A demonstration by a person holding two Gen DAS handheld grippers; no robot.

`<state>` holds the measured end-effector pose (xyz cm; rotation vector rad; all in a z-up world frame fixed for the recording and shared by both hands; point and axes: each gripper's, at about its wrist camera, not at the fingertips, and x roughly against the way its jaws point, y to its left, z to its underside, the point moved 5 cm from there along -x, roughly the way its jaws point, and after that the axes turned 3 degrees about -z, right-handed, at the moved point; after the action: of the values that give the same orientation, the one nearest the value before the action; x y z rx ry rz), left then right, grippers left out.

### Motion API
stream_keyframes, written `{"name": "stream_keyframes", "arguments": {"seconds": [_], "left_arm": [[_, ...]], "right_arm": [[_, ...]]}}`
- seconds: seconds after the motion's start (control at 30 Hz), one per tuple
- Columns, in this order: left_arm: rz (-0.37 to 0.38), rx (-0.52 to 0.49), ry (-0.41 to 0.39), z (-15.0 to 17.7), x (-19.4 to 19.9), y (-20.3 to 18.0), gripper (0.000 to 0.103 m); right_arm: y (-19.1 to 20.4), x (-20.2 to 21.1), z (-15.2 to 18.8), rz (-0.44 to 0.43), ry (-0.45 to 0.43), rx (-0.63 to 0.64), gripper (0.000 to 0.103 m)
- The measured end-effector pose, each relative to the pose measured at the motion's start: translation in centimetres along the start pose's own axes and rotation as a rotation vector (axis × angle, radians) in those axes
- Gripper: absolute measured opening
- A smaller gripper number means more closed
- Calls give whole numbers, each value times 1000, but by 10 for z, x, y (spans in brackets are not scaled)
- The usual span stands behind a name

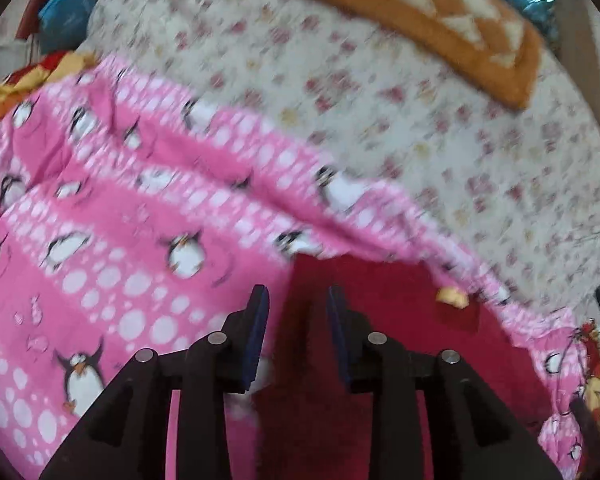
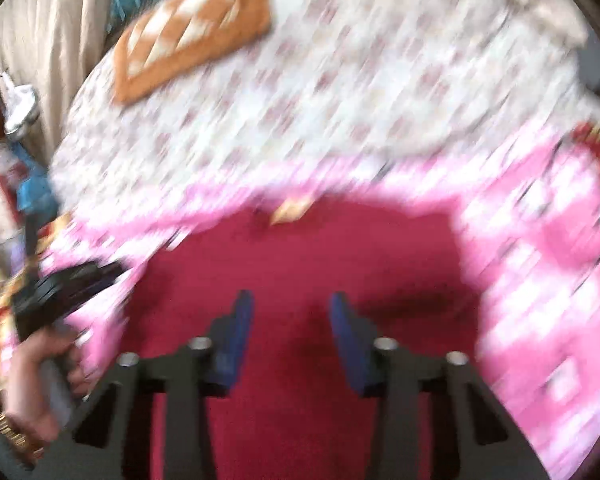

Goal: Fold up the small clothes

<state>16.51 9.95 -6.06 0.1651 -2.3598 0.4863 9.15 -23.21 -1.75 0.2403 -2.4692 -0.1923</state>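
garment (image 1: 380, 320), dark pink, lies across pink penguin sheet (image 1: 100, 240); long axis unclear; both claws (image 1: 298, 300) (image 2: 292, 308) apart, empty.

Both grippers angling downward, jaws parted

The left gripper (image 1: 298, 300) is showing a narrow gap between blue pads; the right gripper (image 2: 292, 306) is gaping wider, with the person's left hand (image 2: 40, 380) gripping a handle off to its left.

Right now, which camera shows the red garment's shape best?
The right wrist view: the red garment fills the centre with its far edge and both sides visible, though blurred. The left wrist view shows only part of it, its left side hidden behind the gripper.
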Motion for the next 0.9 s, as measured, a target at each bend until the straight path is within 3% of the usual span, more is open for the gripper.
{"name": "stream_keyframes", "arguments": {"seconds": [0.07, 0.13, 0.2, 0.23, 0.27, 0.37, 0.47, 0.6, 0.67, 0.7, 0.73, 0.77, 0.9], "left_arm": [[20, -45, -10, -1, -2, -17, 10], [38, -92, 68, 8, -21, -31, 10], [-21, -125, 180, 21, -46, -30, 10], [-65, -148, 252, 33, -62, -27, 10], [-75, -166, 269, 38, -69, -25, 11], [-69, -143, 265, 31, -65, -25, 12], [-84, -119, 248, 26, -59, -23, 12], [-132, -145, 87, 6, -34, -24, 12], [-119, -161, 87, 5, -38, -28, 12], [-121, -175, 132, 10, -47, -30, 12], [-124, -177, 234, 23, -65, -27, 12], [-122, -176, 276, 31, -73, -25, 13], [-117, -176, 257, 26, -71, -27, 16]], "right_arm": [[-31, -14, -8, 14, 20, -28, 16], [-56, -40, -1, -5, 110, -43, 8], [-84, -65, 19, 115, 228, -20, 0], [-97, -73, 31, 130, 281, -47, 0], [-109, -74, 36, 105, 283, -108, 0], [-114, -67, 30, 117, 276, -156, 0], [-103, -63, 13, 117, 197, -146, 0], [-91, -79, -27, 183, 85, -55, 0], [-98, -112, -26, 169, 179, -87, 1], [-105, -130, -14, 155, 273, -110, 1], [-113, -147, 0, 150, 354, -134, 1], [-115, -147, 0, 135, 318, -153, 0], [-109, -145, -2, 161, 314, -121, 1]]}}
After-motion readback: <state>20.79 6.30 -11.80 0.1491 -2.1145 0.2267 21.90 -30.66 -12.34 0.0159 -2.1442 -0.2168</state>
